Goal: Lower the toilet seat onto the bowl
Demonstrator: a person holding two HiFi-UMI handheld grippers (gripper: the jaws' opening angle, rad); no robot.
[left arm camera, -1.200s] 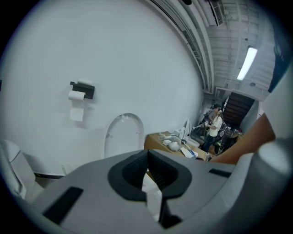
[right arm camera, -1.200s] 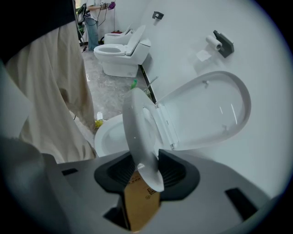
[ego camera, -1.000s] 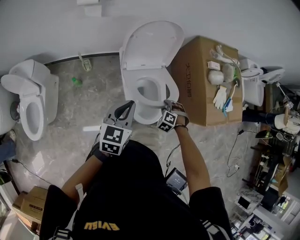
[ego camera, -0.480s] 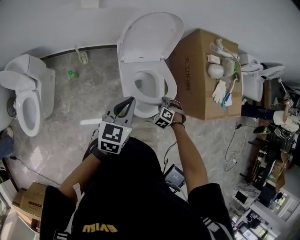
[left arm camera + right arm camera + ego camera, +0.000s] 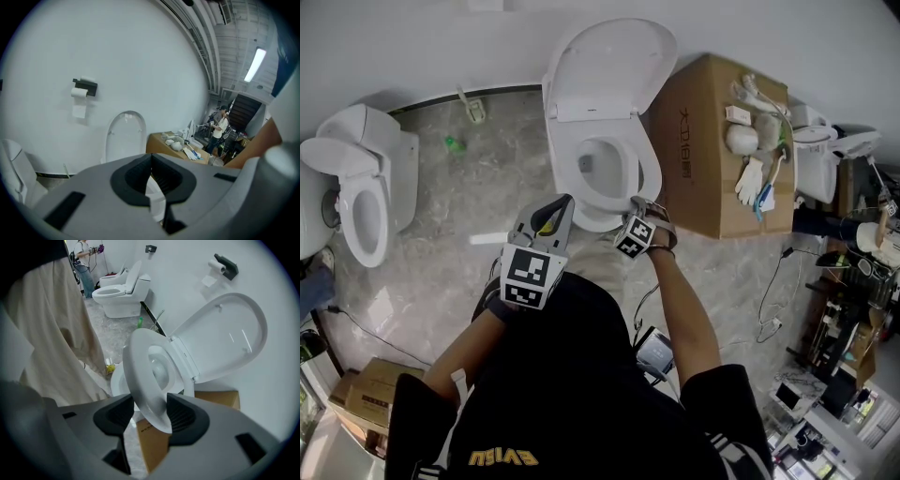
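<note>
Toilet seat (image 5: 136,366), a white plastic oval ring, lies low over the white ceramic bowl (image 5: 116,378). Its front edge sits between the jaws of the right gripper (image 5: 151,414), which have just been opening and no longer clamp it. The left gripper (image 5: 561,206), in front of the bowl, has closed, empty jaws.
</note>
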